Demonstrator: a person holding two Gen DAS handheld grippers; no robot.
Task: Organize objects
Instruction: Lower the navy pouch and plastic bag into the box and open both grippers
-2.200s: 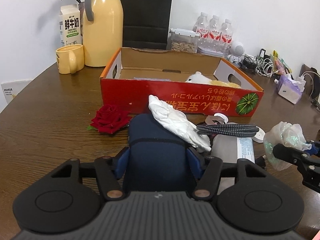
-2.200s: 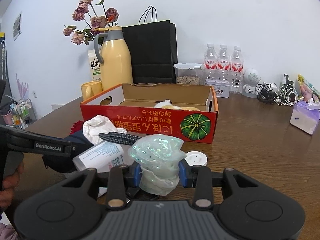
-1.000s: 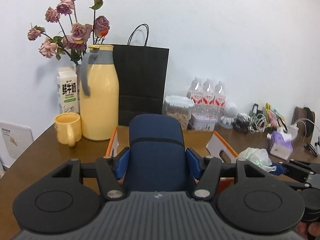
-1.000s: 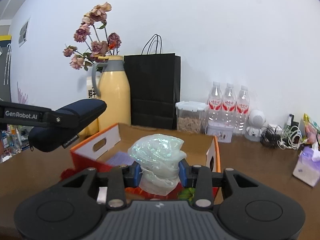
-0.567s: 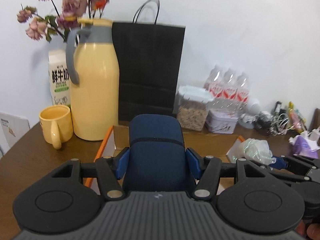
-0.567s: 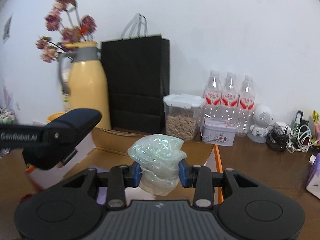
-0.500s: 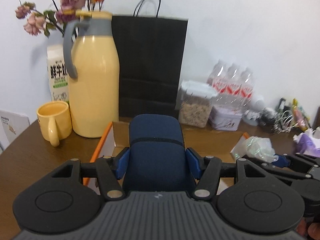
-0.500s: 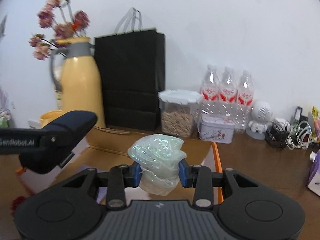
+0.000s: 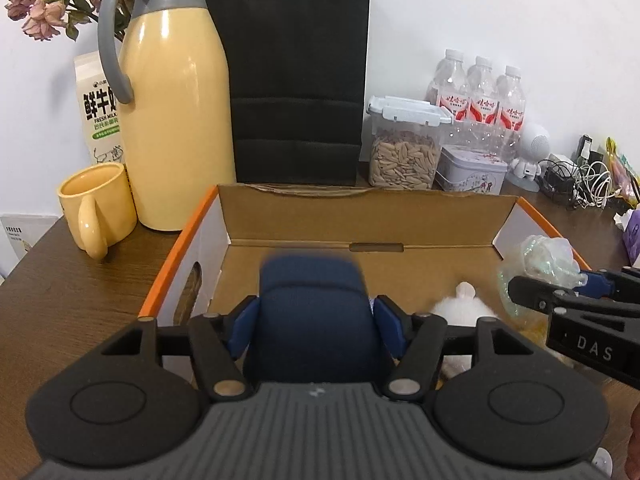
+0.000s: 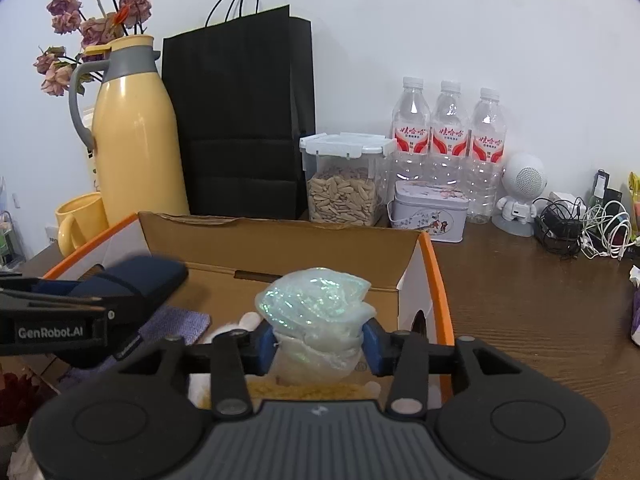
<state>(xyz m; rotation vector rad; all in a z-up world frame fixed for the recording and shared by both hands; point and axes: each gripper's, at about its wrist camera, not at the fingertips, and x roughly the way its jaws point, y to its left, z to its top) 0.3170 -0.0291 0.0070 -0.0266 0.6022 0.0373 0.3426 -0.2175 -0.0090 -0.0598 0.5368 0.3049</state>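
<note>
My left gripper (image 9: 314, 312) hangs over the left half of the open orange cardboard box (image 9: 184, 240). A navy blue case (image 9: 312, 320) sits between its jaws, blurred and slipping lower as they open. My right gripper (image 10: 318, 344) is over the box's right end (image 10: 436, 280). Its jaws are opening, but the pads still touch a crumpled iridescent plastic bag (image 10: 316, 304). The bag (image 9: 540, 260) and right gripper (image 9: 560, 292) also show at the right of the left wrist view. Inside the box lie a white plush toy (image 9: 464, 304) and a purple cloth (image 10: 176, 324).
Behind the box stand a yellow thermos jug (image 9: 176, 120), a yellow mug (image 9: 96, 204), a milk carton (image 9: 98, 108), a black paper bag (image 9: 296, 80), a seed container (image 9: 404, 152), a tin (image 10: 428, 208) and water bottles (image 10: 448, 140). Tangled cables (image 10: 580, 228) lie at the right.
Both grippers have come forward and down over the box. The right jaws have widened around the bag. The blue case has slid lower between the left jaws.
</note>
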